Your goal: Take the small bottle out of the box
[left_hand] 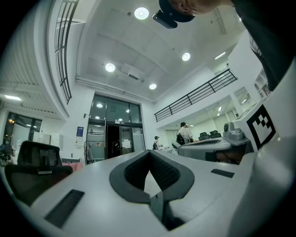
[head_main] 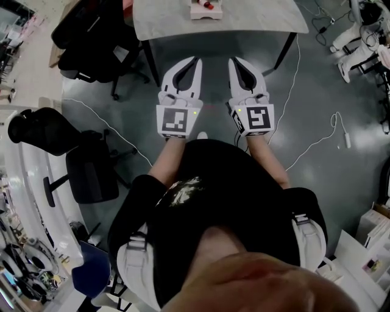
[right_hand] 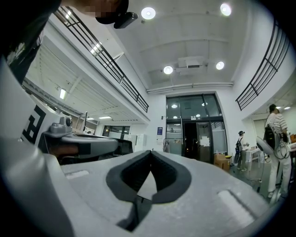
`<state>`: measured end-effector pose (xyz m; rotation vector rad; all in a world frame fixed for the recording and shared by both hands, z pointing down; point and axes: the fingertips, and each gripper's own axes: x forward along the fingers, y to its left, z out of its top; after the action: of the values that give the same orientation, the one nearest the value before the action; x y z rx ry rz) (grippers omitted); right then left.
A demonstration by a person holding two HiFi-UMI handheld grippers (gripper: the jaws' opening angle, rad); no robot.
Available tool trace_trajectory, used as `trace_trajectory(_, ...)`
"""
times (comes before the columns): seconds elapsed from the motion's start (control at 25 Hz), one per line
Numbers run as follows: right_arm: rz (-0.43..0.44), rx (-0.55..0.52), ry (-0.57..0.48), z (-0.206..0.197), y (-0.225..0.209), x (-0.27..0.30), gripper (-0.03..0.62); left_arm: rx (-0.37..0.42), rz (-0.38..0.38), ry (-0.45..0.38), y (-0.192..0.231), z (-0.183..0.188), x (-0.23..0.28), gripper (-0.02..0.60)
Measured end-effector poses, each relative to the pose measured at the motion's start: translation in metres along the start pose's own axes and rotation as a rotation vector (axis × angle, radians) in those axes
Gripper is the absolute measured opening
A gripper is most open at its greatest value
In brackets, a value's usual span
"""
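- Closest to the head camera, the person's black shirt point(head_main: 213, 183) fills the lower middle of the frame, with both forearms reaching forward from it.
- Two white grippers are held side by side over a grey floor point(head_main: 317, 91), near each other but not touching.
- The left gripper point(head_main: 197, 60) is seen with its jaws pressed together at the tips; in its own view point(left_hand: 150, 152) the dark pads meet and nothing lies between them.
- The right gripper point(head_main: 233, 60) is likewise closed and empty, and in its own view point(right_hand: 150, 152) the pads meet at a point.
- A cube with square black-and-white markers sits at the rear of each gripper: left cube point(head_main: 178, 120), right cube point(head_main: 257, 118).
- A pale table point(head_main: 256, 18) stands beyond the jaw tips, which stop short of its near edge.
- A small pinkish box point(head_main: 204, 12) rests on that table at the top edge of the frame, well apart from both grippers.
- The small bottle point(head_main: 208, 5) shows only as a red and dark speck inside the box — too small for detail.
- Black office chairs point(head_main: 91, 167) stand to the left, and a white cable point(head_main: 304, 146) trails across the floor on the right.
- Both gripper views look out into a tall hall with round ceiling lights point(right_hand: 148, 13), glass entrance doors point(right_hand: 192, 134) and a railed balcony point(left_hand: 194, 95).
- A person in a striped shirt point(right_hand: 276, 134) stands far off at the right.
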<state>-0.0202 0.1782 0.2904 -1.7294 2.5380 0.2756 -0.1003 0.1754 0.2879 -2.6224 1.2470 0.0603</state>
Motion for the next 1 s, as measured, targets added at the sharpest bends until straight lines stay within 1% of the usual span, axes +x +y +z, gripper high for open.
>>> trace_trajectory(0.12, -0.015, -0.002, 0.009, -0.007, -0.009, 0.015, -0.005, -0.085, -0.009, 0.022, 0.008, -0.005, 0.014, 0.011)
trace_trajectory(0.16, -0.019, -0.002, 0.012, -0.009, -0.011, 0.019, -0.005, -0.096, -0.014, 0.021, 0.012, -0.006, 0.018, 0.011)
trace_trajectory(0.24, -0.025, -0.005, 0.015, -0.012, -0.012, 0.027, -0.005, -0.091, -0.024, 0.009, 0.019, -0.010, 0.023, 0.011)
trace_trajectory(0.36, -0.030, -0.012, 0.030, -0.018, -0.010, 0.036, -0.005, -0.037, -0.060, -0.016, 0.030, -0.022, 0.029, 0.011)
trace_trajectory(0.4, -0.033, -0.015, 0.034, -0.020, -0.010, 0.039, -0.005, -0.034, -0.069, -0.017, 0.032, -0.025, 0.032, 0.011)
trace_trajectory(0.56, -0.043, -0.026, 0.047, -0.026, -0.011, 0.046, -0.005, -0.091, -0.078, -0.024, 0.042, -0.035, 0.037, 0.011)
trace_trajectory(0.64, -0.046, -0.027, 0.062, -0.030, -0.008, 0.045, -0.005, -0.103, -0.080, -0.018, 0.044, -0.041, 0.035, 0.011)
trace_trajectory(0.8, -0.034, -0.031, 0.083, -0.037, -0.005, 0.044, -0.005, -0.092, -0.081, 0.002, 0.045, -0.046, 0.035, 0.011)
trace_trajectory(0.92, -0.024, -0.012, 0.088, -0.044, -0.005, 0.052, -0.005, -0.098, -0.067, 0.021, 0.049, -0.049, 0.033, 0.011)
trace_trajectory(1.0, -0.010, -0.002, 0.083, -0.047, -0.001, 0.062, -0.005, -0.073, -0.062, 0.026, 0.058, -0.055, 0.032, 0.011)
